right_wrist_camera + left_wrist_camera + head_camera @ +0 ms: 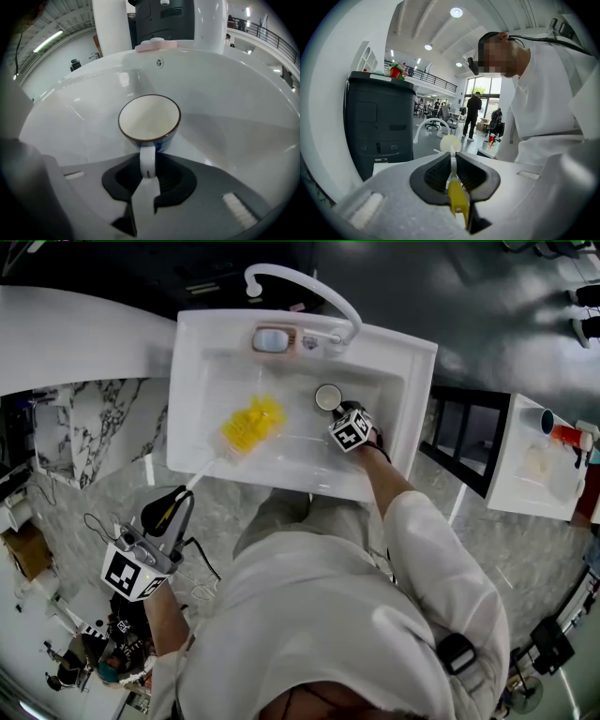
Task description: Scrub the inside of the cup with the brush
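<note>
A white cup [328, 397] with a dark rim stands upright in the white sink [398, 348], near the back wall. My right gripper [337, 413] reaches into the basin and is shut on the cup's handle. The right gripper view shows the handle [147, 161] pinched between the pads and the cup's empty inside [149, 118]. The brush has a yellow bristle head [251, 423] that hangs over the sink's left half. Its thin white handle runs down-left to my left gripper [173, 504], which is shut on it outside the sink. In the left gripper view the brush head [451, 143] points away beyond the jaws.
A white curved faucet [300, 282] arches over the sink's back edge, with a pink sponge holder [274, 339] beside its base. A marble-patterned counter [98, 423] lies left of the sink. A white tray [539, 465] with small items sits at the right.
</note>
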{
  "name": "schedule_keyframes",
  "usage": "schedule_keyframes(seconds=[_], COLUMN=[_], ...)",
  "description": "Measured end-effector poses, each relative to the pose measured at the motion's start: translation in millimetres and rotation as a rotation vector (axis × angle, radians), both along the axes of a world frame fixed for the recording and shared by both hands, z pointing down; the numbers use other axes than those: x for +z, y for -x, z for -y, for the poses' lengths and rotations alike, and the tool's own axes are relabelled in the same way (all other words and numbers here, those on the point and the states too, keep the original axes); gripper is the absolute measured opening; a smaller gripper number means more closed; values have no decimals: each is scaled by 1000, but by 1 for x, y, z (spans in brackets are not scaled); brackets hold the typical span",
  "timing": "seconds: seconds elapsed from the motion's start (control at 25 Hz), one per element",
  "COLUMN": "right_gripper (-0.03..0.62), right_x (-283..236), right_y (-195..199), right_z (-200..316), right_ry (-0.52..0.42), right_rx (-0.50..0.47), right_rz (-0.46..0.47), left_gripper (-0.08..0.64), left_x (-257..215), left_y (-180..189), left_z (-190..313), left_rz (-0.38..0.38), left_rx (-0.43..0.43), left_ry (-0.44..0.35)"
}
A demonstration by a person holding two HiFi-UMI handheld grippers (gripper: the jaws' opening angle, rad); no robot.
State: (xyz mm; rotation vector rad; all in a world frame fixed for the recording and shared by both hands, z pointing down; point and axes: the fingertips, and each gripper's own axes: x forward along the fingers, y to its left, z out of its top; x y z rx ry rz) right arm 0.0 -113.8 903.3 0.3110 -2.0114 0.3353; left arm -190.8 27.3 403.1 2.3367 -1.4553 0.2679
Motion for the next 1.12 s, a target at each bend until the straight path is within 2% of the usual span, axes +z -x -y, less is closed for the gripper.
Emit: schedule_keyframes(seconds=[0.2,0.28,0.4,0.8,1.12], right_gripper=[92,189,258,244,241], right_x=[-2,-3,-5,-12,-42], right_y=[0,0,2,5,-3], right_z=[1,-1,-2,-2,5], right_ry=[11,38,66,38,-2], right_rx=[13,7,-3,-28,-26], right_rz=[14,23,37,23,12], left_gripper=[46,46,46,46,46], left_x=[1,2,2,2,3], left_y=[4,5,5,10,13], left_z=[1,1,2,1,3], left_rz=[1,-1,-4,-15,-48], left_rx=[1,2,6,7,21], left_ry=[2,2,-1,-11,-45])
